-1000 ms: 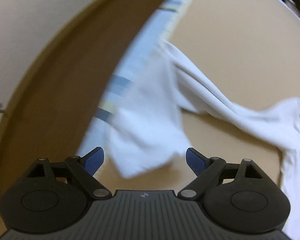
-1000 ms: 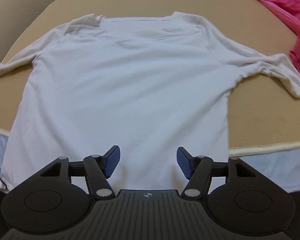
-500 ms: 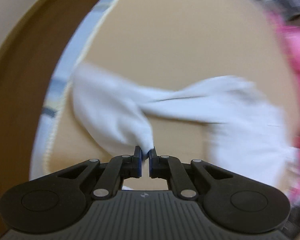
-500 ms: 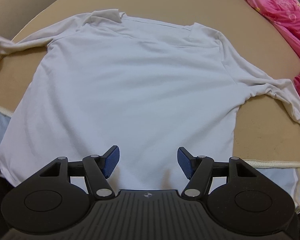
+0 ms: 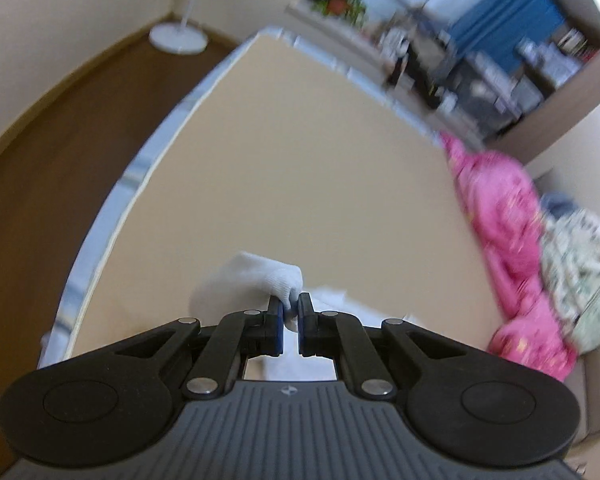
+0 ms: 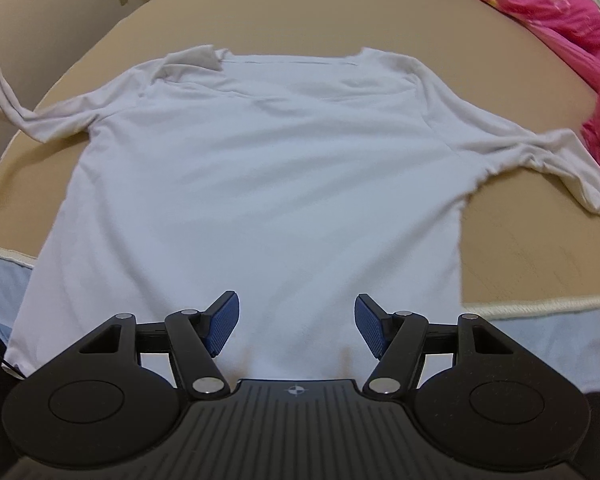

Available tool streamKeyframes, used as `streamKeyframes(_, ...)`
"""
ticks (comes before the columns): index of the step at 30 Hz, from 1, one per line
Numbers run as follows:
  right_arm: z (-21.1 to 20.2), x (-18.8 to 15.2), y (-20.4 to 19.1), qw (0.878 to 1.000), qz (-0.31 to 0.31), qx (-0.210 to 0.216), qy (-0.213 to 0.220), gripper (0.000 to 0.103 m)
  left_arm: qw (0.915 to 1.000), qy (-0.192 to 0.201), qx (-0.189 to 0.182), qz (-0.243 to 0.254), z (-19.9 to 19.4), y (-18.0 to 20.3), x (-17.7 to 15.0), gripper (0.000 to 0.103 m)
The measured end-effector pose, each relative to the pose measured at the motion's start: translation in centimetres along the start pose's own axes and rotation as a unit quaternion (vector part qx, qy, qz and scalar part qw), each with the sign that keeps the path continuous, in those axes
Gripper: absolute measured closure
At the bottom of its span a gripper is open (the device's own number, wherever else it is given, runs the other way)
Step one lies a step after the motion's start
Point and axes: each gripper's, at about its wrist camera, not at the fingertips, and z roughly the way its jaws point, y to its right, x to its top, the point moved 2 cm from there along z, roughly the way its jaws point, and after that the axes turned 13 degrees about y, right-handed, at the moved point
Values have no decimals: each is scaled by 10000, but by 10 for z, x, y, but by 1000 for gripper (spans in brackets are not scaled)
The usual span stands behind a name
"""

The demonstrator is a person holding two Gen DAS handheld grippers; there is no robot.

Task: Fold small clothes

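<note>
Ahead and left of the tool: brown floor (image 5: 52,168) meeting cream wall (image 5: 60,12), with a white round stand base (image 5: 179,38) near the corner. Straight ahead, beyond the tan surface (image 5: 300,160): blurred cluttered shelving (image 5: 480,76), blue curtain (image 5: 496,8), a potted plant (image 5: 338,0). To the right: heaped pink bedding (image 5: 508,248).

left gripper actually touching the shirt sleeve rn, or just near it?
Touching. The left wrist view shows the left gripper shut on the white sleeve, with cloth bunched between the blue pads. The right gripper hangs open over the hem.
</note>
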Motion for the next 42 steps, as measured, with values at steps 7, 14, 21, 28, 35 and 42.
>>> streamKeyframes(7, 2, -3, 33, 9989, 442, -139, 5, 37, 9986, 501, 162, 93, -33, 45, 57, 96)
streamKeyframes(14, 12, -6, 48, 9972, 741, -106, -44, 37, 9985, -170, 440, 296, 12, 79, 33, 96)
streamKeyframes(21, 19, -15, 56, 9955, 932, 121, -73, 37, 9923, -670, -192, 1021, 82, 205, -9, 96)
streamKeyframes(28, 20, -15, 89, 9919, 1269, -20, 33, 37, 9632, -1518, -1350, 1762, 176, 350, -119, 20)
streamKeyframes(35, 27, -6, 128, 9879, 1537, -171, 99, 37, 9768, -987, -95, 1900, 221, 233, -143, 11)
streamKeyframes(42, 65, 95, 117, 9818, 1581, 645, 831, 37, 9800, -969, 1285, 1175, 263, 45, -159, 10)
